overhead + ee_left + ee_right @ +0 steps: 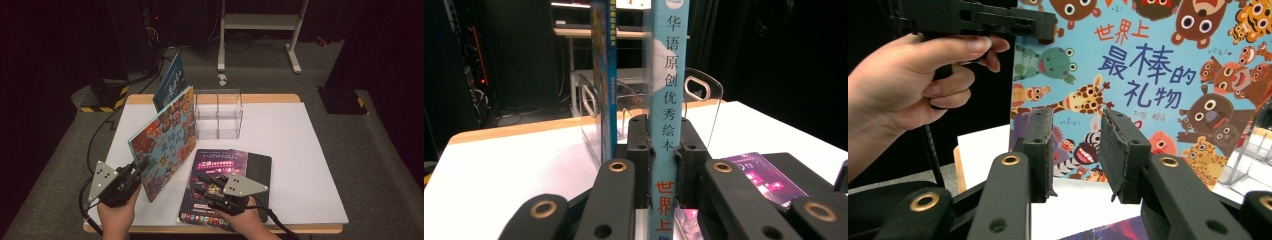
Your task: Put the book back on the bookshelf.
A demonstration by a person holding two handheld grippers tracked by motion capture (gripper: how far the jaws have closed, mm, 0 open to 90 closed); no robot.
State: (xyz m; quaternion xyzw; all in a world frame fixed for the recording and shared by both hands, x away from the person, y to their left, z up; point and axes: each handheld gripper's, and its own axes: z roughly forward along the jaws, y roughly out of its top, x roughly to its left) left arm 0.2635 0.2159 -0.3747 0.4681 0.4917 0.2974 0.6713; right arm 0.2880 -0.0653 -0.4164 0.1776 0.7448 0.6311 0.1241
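Dark racks and cables ring the white counter [300, 150]. At its near left the left claw [137, 167] is clamped on the spine of the animal picture book [167, 135], holding it upright and tilted. The right claw [202, 182] hangs parted over the purple book [220, 165]. With so narrow a grip, the book could probably swing or slip before reaching the clear rack [218, 114].

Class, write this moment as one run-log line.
left gripper: shut on picture book, upright | right gripper: open, empty, above purple book | clear rack: behind
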